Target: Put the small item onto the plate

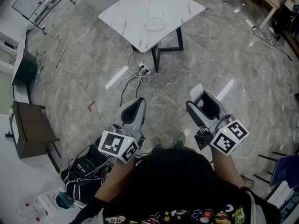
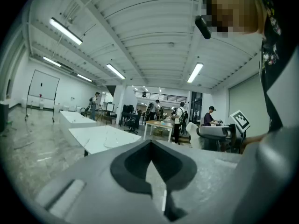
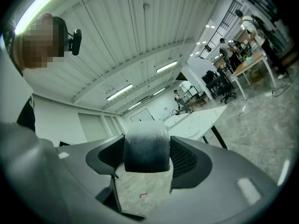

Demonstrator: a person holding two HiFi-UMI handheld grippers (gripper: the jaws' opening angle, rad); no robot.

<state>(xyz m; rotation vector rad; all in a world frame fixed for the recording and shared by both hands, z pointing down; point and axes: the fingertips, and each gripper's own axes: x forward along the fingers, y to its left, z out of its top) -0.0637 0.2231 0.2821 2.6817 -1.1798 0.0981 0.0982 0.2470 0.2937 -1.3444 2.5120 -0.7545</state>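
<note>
A white marble table (image 1: 140, 13) stands a few steps ahead, with a clear plate (image 1: 154, 24) near its middle. My right gripper (image 1: 204, 101) is held at waist height over the floor, far from the table. In the right gripper view my right gripper (image 3: 145, 158) is shut on the small item (image 3: 145, 146), a stubby piece that is dark below and frosted white on top. Beside it, my left gripper (image 1: 136, 102) is shut with nothing in it; its pads meet in the left gripper view. The table (image 2: 100, 136) and the plate (image 2: 114, 141) also show there.
A power strip with cables (image 1: 140, 72) lies on the floor at the table's foot. At the left stands a dark bench (image 1: 32, 127), with a black bag (image 1: 86, 171) near my feet. A blue chair (image 1: 285, 169) is at the right. Several people (image 2: 180, 118) stand at far desks.
</note>
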